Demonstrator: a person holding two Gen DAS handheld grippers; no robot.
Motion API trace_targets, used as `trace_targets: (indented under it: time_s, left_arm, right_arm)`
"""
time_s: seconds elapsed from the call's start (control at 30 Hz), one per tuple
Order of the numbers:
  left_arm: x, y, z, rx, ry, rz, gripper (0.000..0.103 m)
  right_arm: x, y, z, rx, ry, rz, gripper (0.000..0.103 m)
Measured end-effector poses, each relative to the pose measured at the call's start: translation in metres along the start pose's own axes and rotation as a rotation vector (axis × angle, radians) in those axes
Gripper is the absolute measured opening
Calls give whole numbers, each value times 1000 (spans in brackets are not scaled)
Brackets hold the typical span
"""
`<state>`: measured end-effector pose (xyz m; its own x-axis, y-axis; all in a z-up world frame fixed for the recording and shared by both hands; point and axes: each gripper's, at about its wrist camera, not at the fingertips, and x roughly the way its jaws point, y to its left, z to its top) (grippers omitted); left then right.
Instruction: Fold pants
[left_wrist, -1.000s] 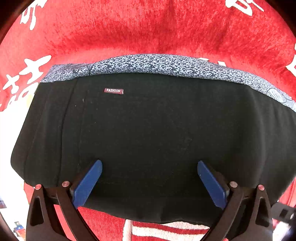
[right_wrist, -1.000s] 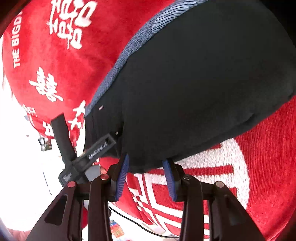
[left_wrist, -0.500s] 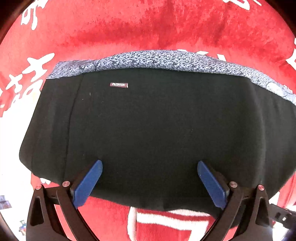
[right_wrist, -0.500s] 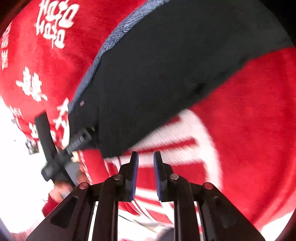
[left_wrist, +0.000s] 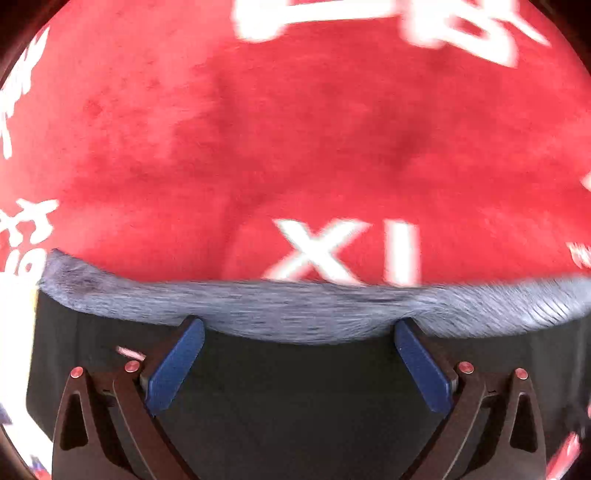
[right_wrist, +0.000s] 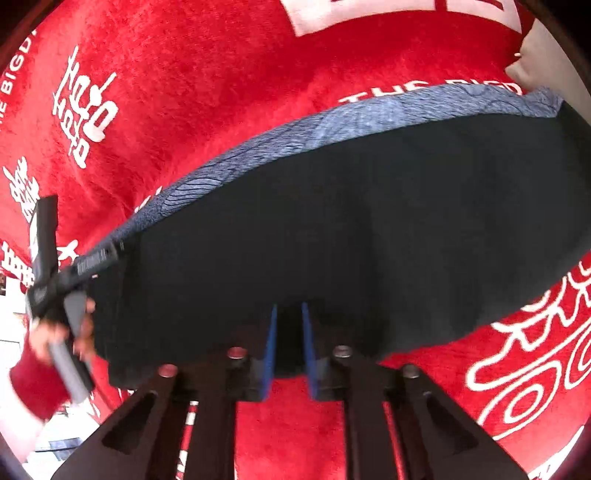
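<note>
The folded black pants (right_wrist: 332, 229) with a blue-grey patterned waistband (right_wrist: 332, 122) lie on the red cloth. In the left wrist view the pants (left_wrist: 295, 398) fill the bottom and the waistband (left_wrist: 295, 310) runs across, blurred. My left gripper (left_wrist: 299, 328) is open, wide apart over the pants near the waistband. My right gripper (right_wrist: 288, 314) has its blue pads nearly together over the pants' near edge; whether cloth is pinched is unclear. The left gripper's body (right_wrist: 66, 273) shows at the pants' left end.
A red plush cloth (left_wrist: 295, 129) with white characters and letters covers the surface all round the pants (right_wrist: 184, 92). A white cushion corner (right_wrist: 532, 55) sits at the far right. The surface edge and bright floor lie to the left (right_wrist: 22, 406).
My left gripper moved forward over the pants to the waistband, still open. My right gripper closed further and came back over the pants' near edge.
</note>
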<state>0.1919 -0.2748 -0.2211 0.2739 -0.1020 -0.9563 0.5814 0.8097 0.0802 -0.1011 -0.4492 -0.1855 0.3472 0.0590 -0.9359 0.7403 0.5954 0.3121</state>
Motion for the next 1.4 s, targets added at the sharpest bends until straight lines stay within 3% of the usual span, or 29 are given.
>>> trace_targets:
  time_s: [0.1,0.23,0.3,0.37,0.4,0.47,0.5,0.67,0.73,0.83,1.0,1.13,1.2,1.4]
  left_arm:
    - [12,34,11,-61,32,98,103]
    - [-2,79,6,-77,36,164,103]
    - [-11,102,-5,-70,27,211,103]
    - [-8,121,-19,-66,57,258,103]
    - [-3,131,-28,-72,77,256,103]
    - [-5,145,-40,-114,45,194,103]
    - [-5,145,-42,-104,35,201,103]
    - [-4,119,-41,-52,51,282,103]
    - [-8,107,-38,-27,81,249,103]
    - [-26,83,-40,31,64,196,103]
    - [-60,14,-49,155,46,62,103]
    - [-85,-52,-56,260,-2,-33,103]
    - [-94,-84,-59,294,-31,-64,103]
    - [-99,-178,-66,333,-31,-158,103]
  right_arm:
    - [-1,-3,5,20,14,14,11]
    - [-5,-5,8,101,28,22,17]
    - [-17,-6,10,112,1,22,25]
    - [-24,-8,9,102,-28,0,48]
    - [-25,-10,8,94,-35,-25,52]
    - [-19,-20,5,92,-18,-38,52]
    - [-15,-24,2,90,-8,-36,52]
    - [-14,-14,-6,-10,-35,-88,56]
    - [-14,-11,-6,-11,-40,-82,64]
    - [-14,-11,-7,-3,-51,-64,71]
    - [-17,-14,-6,0,-53,-15,72]
    - [-44,-40,-8,125,-83,90,73]
    - [-60,-58,-11,193,-118,90,73]
    - [-88,-152,-35,490,-193,151,72]
